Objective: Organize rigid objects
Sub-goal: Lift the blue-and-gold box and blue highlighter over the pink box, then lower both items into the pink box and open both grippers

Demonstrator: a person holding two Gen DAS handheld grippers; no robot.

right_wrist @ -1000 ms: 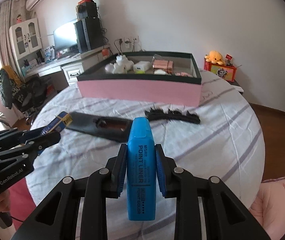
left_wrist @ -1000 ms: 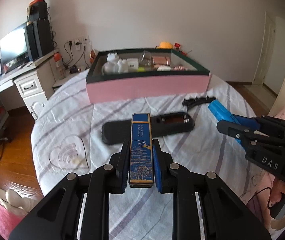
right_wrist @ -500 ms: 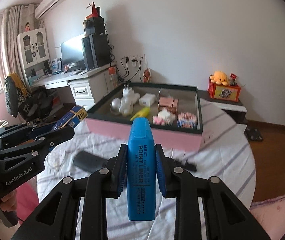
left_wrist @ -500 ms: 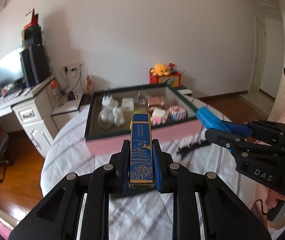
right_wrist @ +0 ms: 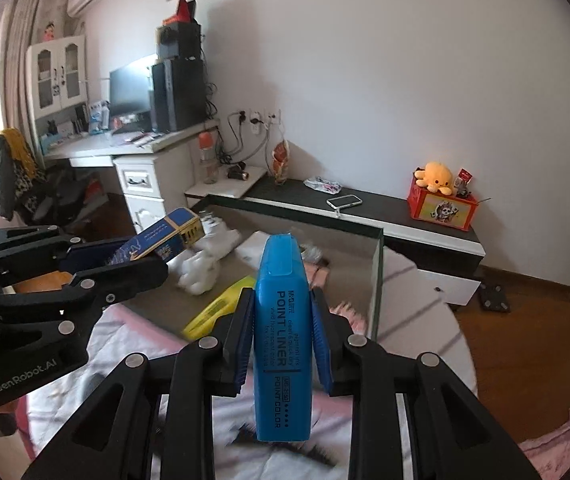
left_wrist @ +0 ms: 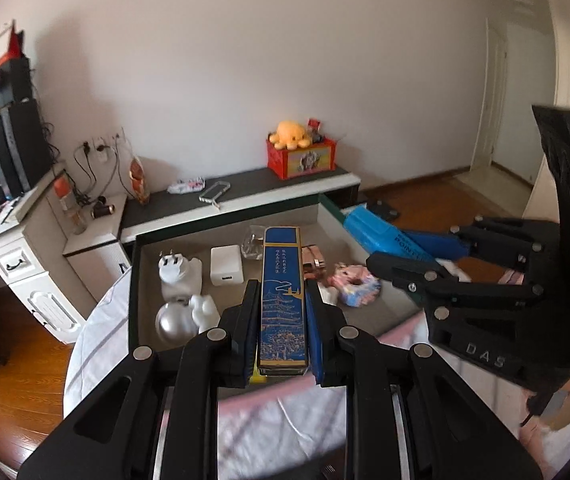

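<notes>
Both grippers are clamped on rigid items and held above the open tray.

The left gripper (left_wrist: 281, 328) is pressed tight on a long, flat rectangular box (left_wrist: 283, 296), glossy dark blue with gold printed artwork; its blue pads bear on the two long edges, and the box is pointed out over the tray (left_wrist: 135, 280). The right gripper (right_wrist: 283, 344) is pinched on a blue highlighter (right_wrist: 283, 336), a smooth, wedge-shaped plastic body printed "POINT LINER", gripped at mid-length with its cap end directed at the tray. The tray is a shallow rectangular box with dark green rim and pink outer wall, set on a round table under a striped white cloth (left_wrist: 89, 344). Inside it are seen a white plug adapter (left_wrist: 179, 272), a white square charger (left_wrist: 227, 266), a silver ball (left_wrist: 175, 324) and a yellow highlighter (right_wrist: 221, 306).
</notes>
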